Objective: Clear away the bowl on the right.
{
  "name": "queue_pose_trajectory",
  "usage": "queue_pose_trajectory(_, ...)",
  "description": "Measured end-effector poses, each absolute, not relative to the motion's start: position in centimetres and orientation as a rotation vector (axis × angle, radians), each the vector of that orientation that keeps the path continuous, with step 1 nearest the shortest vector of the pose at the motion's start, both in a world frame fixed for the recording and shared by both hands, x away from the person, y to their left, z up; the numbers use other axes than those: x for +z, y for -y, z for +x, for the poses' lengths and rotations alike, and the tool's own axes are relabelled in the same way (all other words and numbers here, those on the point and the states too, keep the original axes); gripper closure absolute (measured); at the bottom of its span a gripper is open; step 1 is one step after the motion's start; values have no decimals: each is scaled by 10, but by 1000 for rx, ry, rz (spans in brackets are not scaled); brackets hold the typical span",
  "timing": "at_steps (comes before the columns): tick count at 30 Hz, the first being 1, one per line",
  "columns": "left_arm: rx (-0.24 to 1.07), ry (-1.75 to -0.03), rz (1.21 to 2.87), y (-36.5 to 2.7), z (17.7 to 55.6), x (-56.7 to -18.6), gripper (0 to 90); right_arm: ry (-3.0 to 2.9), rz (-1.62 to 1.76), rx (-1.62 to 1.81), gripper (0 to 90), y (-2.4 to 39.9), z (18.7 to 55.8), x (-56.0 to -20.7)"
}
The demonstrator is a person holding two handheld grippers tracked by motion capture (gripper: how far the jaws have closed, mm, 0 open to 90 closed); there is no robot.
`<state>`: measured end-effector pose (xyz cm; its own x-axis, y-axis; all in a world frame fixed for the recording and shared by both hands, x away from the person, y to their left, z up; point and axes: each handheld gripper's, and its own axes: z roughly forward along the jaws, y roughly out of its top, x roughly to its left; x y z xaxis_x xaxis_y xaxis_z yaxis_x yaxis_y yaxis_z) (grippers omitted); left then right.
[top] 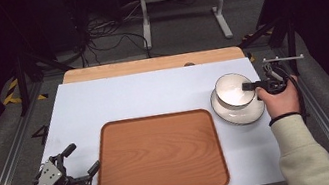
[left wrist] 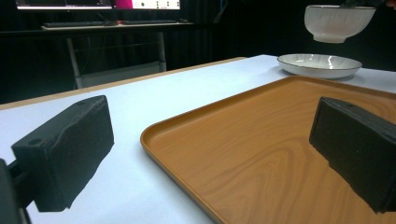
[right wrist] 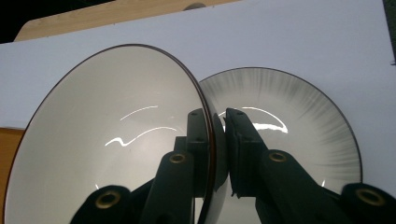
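Left gripper point(top: 82, 159) rests with jaws apart; right gripper point(top: 248, 86) jaws clamped.

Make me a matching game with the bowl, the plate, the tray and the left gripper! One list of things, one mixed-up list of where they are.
Things:
1. bowl
2. plate
3. tray
4. left gripper

Places or states:
A. jaws open, beside the tray
B. pinched at its rim, lifted off the table
C. bare, middle of the table
D. on the table under the bowl

Pairs: 1-B, 2-D, 3-C, 4-A
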<state>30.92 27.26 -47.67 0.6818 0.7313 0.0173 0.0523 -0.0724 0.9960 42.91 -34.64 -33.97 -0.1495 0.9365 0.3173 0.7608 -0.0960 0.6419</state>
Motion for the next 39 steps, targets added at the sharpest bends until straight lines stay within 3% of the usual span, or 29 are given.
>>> queue_pose_trajectory(39, 635, -664, 1563, -273, 309, -477, 3, -2148, 1749, 1153, 799, 249, 405, -313)
